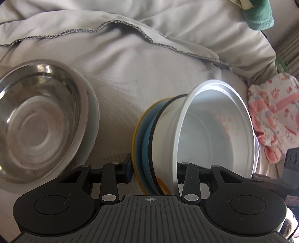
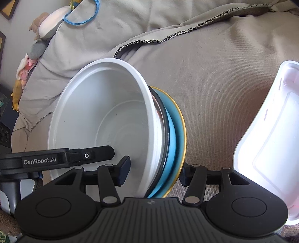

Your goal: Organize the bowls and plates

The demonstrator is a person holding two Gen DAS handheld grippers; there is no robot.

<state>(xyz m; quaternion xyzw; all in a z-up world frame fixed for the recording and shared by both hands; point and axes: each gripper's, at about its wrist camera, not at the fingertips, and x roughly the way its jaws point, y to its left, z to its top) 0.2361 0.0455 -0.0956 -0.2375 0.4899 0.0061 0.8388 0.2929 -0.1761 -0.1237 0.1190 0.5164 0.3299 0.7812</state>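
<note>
A nested stack (image 1: 164,142) of a white plastic bowl (image 1: 211,130), a black-rimmed bowl, and a blue plate with a yellow rim is held between both grippers. My left gripper (image 1: 155,168) is shut on the stack's near edge, one finger inside the white bowl, one outside the yellow plate. In the right wrist view my right gripper (image 2: 155,172) is shut on the same stack (image 2: 168,149), one finger inside the white bowl (image 2: 104,115). The left gripper's body (image 2: 56,158) shows at the left there.
A steel bowl (image 1: 37,115) sits on a white plate at the left on the grey bedsheet (image 1: 130,61). A white foam tray (image 2: 271,140) lies at the right. Pink patterned cloth (image 1: 274,115) and a green cloth (image 1: 257,15) lie at the edges.
</note>
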